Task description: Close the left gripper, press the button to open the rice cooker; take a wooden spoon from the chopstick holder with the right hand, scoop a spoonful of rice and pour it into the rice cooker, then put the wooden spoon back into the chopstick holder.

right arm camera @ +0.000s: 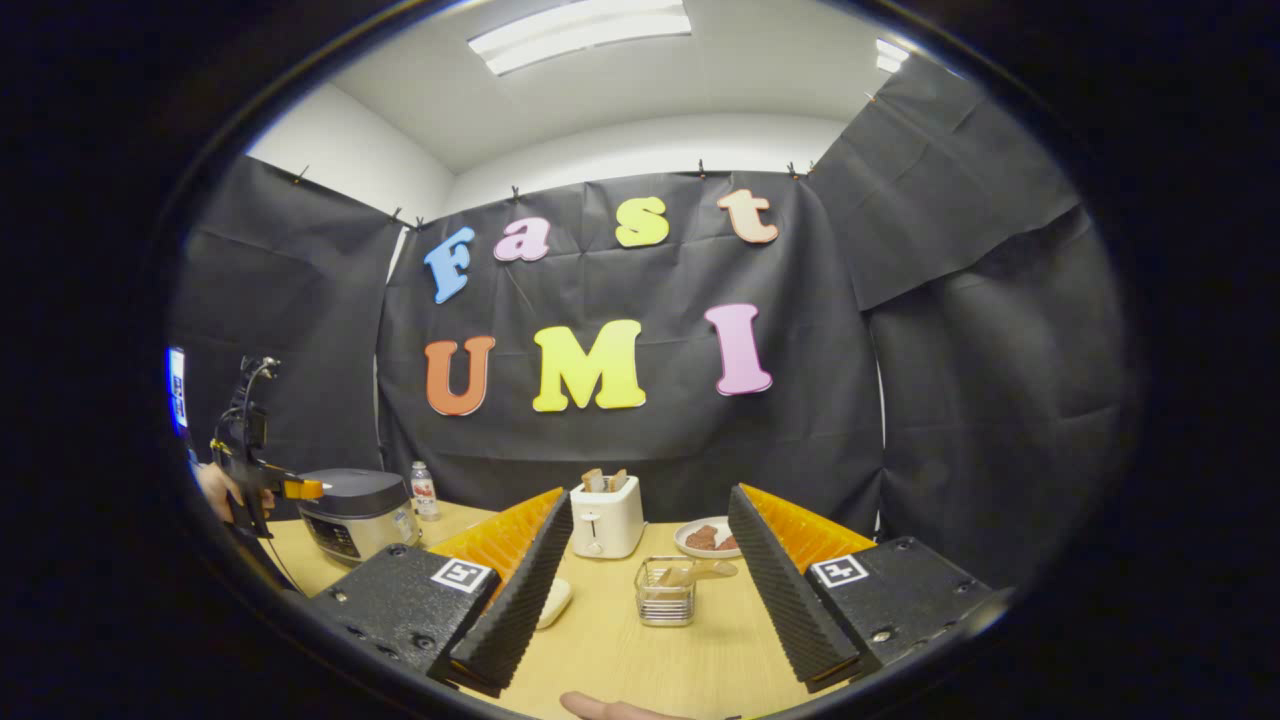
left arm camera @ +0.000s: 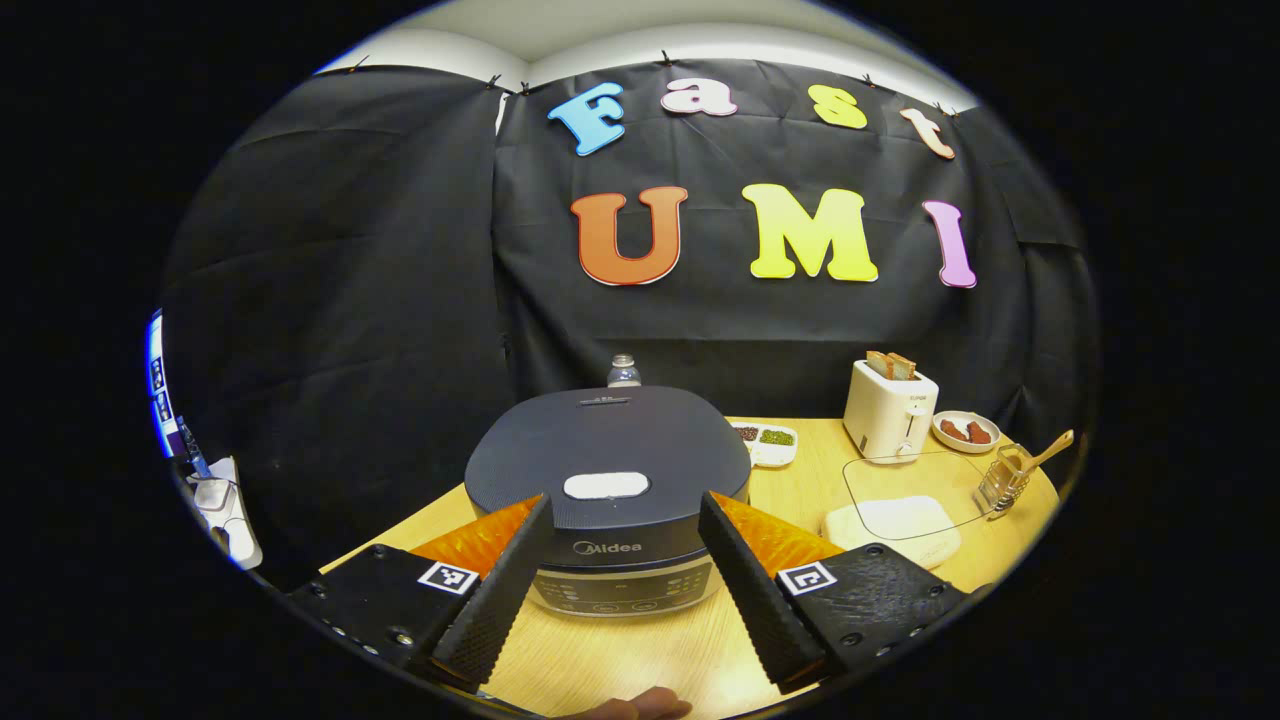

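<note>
The dark grey rice cooker (left arm camera: pixel 610 440) stands on the wooden table with its lid down and a white oval button (left arm camera: pixel 606 485) on top near the front. My left gripper (left arm camera: pixel 625 500) is open, its fingers spread to either side of the cooker's front, a little short of it. A wire chopstick holder (left arm camera: pixel 1003 482) with the wooden spoon (left arm camera: pixel 1045 452) stands at the far right. In the right gripper view my right gripper (right arm camera: pixel 650 497) is open above the table, with the holder (right arm camera: pixel 665 592) and spoon (right arm camera: pixel 702 571) just ahead between its fingers. The cooker (right arm camera: pixel 355 512) sits far left.
A white toaster (left arm camera: pixel 890 410) with bread, a plate (left arm camera: pixel 965 430) of reddish food, a small dish (left arm camera: pixel 766 441) of beans and a bottle (left arm camera: pixel 623 370) stand at the back. A white rice container (left arm camera: pixel 890 527) under a clear lid lies right of the cooker.
</note>
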Demonstrator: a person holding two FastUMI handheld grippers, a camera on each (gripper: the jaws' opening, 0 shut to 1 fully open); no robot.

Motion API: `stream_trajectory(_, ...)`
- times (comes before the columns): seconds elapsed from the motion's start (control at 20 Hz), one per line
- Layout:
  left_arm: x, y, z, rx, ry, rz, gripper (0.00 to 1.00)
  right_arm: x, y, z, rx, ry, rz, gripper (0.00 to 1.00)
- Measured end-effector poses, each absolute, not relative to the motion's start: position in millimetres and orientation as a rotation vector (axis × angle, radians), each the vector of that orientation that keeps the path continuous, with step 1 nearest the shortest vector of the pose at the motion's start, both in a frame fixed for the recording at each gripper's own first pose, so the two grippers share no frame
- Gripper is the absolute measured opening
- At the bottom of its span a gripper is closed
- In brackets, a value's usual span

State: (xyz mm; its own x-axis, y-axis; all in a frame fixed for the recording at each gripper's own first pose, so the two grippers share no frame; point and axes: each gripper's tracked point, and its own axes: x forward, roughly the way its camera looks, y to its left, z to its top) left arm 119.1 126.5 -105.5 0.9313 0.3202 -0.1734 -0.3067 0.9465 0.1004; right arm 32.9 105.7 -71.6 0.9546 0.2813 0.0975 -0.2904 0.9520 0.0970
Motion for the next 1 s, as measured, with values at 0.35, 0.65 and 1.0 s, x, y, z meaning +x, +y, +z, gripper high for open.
stream_trajectory(0.35,87.8,109.5,-68.7,0.154,0.108,0.357,0.95,32.8,99.4,-68.3,0.026,-0.072,0.22,0.94)
stream_trajectory(0.65,57.8,74.0,-46.8,0.115,0.061,0.292,0.95,14.5,93.5,-55.9,-0.022,-0.056,0.154,1.0)
stream_trajectory(1.0,45.3,15.2,-60.7,0.058,0.027,0.154,0.96,-6.9,88.2,-42.6,-0.061,-0.054,0.106,1.0)
